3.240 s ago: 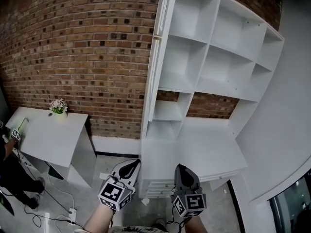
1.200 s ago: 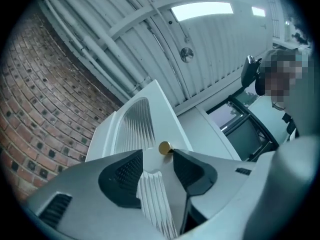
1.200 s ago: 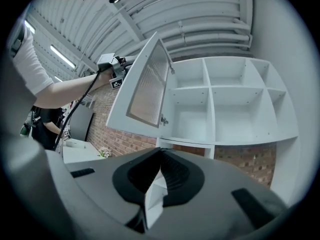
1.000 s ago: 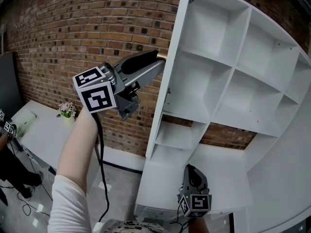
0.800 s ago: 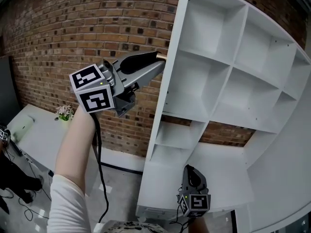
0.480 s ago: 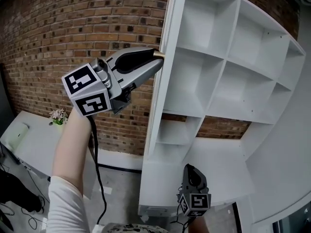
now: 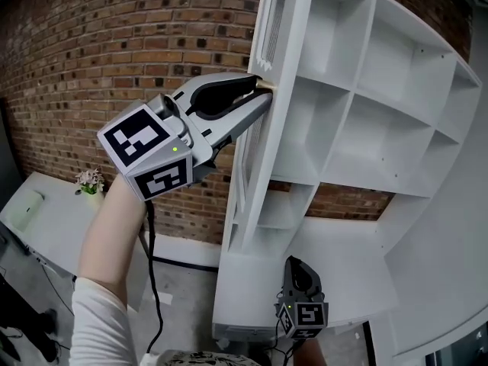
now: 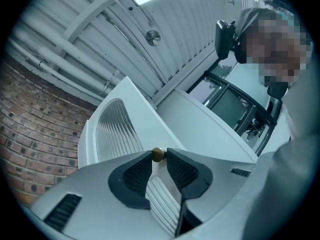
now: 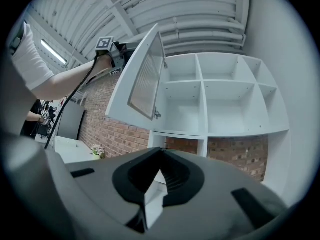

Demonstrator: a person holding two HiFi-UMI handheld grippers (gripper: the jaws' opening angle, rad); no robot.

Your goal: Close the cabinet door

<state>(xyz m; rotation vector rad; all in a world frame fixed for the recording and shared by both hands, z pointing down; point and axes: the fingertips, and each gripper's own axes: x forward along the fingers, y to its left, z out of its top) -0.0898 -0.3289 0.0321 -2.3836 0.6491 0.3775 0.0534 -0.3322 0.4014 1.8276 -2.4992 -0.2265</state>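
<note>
The white cabinet door (image 7: 276, 105) with a ribbed glass panel stands open at the left edge of the white shelving unit (image 7: 358, 113). Its small brass knob (image 7: 264, 85) sits between the tips of my left gripper (image 7: 261, 91), raised high on an outstretched arm. In the left gripper view both pads press on the knob (image 8: 157, 154), with the door panel (image 8: 115, 129) just behind it. My right gripper (image 7: 294, 265) hangs low in front of the counter, shut and empty. The right gripper view shows its tips (image 9: 160, 151) meeting and the door (image 9: 142, 79) swung out above.
A brick wall (image 7: 114, 59) runs behind the door. The white counter (image 7: 343, 258) juts out under the shelves. At the lower left stands a white desk (image 7: 46, 219) with a small flower pot (image 7: 90, 180). A cable hangs from my left gripper.
My left gripper has closed on the knob and moved right with it. The door has swung from edge-on so that its ribbed panel shows. The right gripper has stayed put.
</note>
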